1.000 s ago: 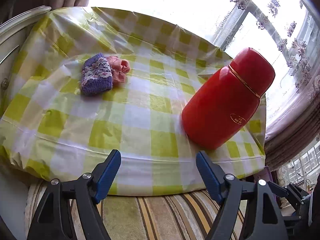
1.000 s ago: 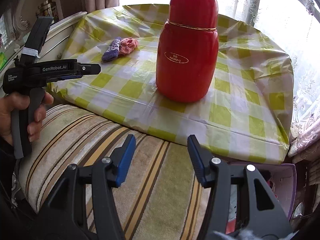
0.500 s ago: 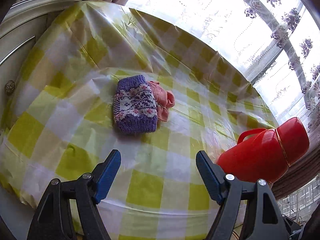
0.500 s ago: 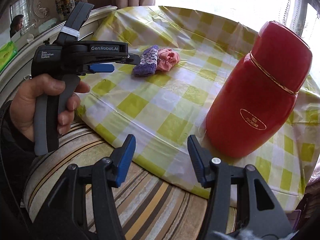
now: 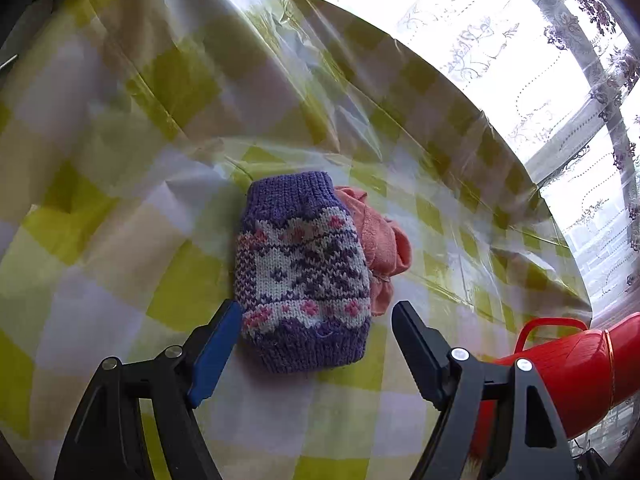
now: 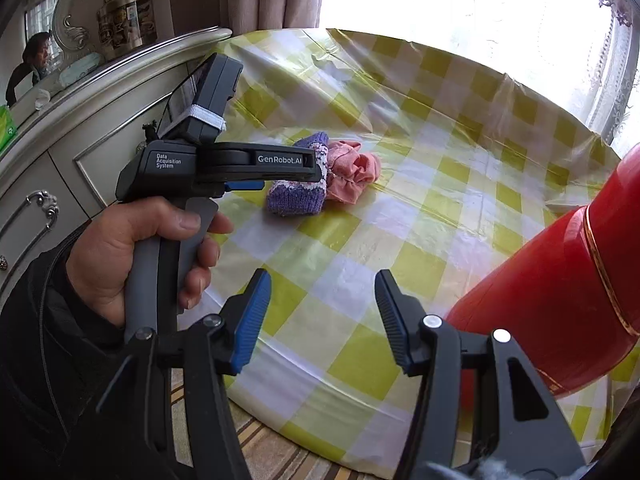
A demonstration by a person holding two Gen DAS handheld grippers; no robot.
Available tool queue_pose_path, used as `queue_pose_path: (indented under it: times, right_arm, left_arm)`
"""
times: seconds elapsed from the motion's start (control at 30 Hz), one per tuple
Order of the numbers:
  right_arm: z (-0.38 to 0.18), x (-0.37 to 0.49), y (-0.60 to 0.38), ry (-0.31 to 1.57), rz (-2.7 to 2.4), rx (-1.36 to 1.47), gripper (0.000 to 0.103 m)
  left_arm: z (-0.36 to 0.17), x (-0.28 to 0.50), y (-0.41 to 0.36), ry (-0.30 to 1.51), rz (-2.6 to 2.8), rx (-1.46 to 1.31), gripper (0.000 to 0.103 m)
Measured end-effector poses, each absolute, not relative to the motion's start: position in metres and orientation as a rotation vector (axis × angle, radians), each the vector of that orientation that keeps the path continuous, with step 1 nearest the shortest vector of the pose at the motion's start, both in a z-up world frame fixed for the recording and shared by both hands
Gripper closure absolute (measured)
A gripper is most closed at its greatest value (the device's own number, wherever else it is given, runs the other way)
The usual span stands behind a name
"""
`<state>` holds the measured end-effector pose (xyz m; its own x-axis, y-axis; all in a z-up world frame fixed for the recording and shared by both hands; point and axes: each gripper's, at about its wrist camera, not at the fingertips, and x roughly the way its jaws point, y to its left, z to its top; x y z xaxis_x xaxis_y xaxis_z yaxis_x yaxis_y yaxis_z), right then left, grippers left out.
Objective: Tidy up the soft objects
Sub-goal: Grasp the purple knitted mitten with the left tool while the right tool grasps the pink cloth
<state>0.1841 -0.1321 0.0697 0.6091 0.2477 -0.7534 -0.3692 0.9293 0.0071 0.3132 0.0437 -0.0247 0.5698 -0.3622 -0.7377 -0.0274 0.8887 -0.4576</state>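
Left tool (image 5: 316, 346) gaping, empty — purple knit piece (image 5: 302, 276) hides part of pink cloth (image 5: 382, 240); right tool (image 6: 322, 316) gaping too.

Coarse purple knit pouch (image 5: 302, 272), soft pink cloth (image 5: 382, 242), glossy crinkled plastic tablecloth (image 5: 120, 208), shiny red flask (image 6: 560, 300).

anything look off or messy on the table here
Mildly: the pink cloth is bunched in a crumpled wad against the purple knitted piece rather than laid flat, and the checked plastic tablecloth is creased and rucked up behind them. The red flask looks intact; nothing spilled.
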Motion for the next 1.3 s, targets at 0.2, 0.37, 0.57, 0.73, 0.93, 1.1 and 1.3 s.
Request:
queue_pose_path:
  times: [0.2, 0.37, 0.57, 0.73, 0.93, 1.1, 1.3]
  right_arm:
    - [0.069, 0.212, -0.134, 0.809, 0.323, -0.108, 0.041]
    - [0.063, 0.237, -0.137, 0.796, 0.273, -0.049, 0.036]
    - [0.047, 0.267, -0.135, 0.799, 0.224, 0.006, 0.029]
    - [0.029, 0.289, -0.126, 0.817, 0.207, 0.0, 0.026]
    - [0.015, 0.315, -0.106, 0.824, 0.22, 0.007, 0.022]
    - [0.005, 0.34, -0.09, 0.827, 0.223, 0.002, 0.021]
    - [-0.015, 0.367, -0.08, 0.864, 0.197, -0.022, 0.021]
  left_arm:
    - [-0.043, 0.327, 0.042, 0.984, -0.217, -0.43, 0.025]
    - [-0.042, 0.329, 0.032, 0.964, -0.229, -0.339, 0.047]
    - [-0.035, 0.321, 0.039, 0.92, -0.211, -0.308, 0.08]
    - [-0.032, 0.311, 0.052, 0.895, -0.164, -0.323, 0.081]
    - [-0.034, 0.305, 0.068, 0.882, -0.105, -0.346, 0.082]
    - [-0.034, 0.295, 0.072, 0.866, -0.079, -0.346, 0.082]
    - [-0.036, 0.282, 0.076, 0.856, -0.061, -0.356, 0.082]
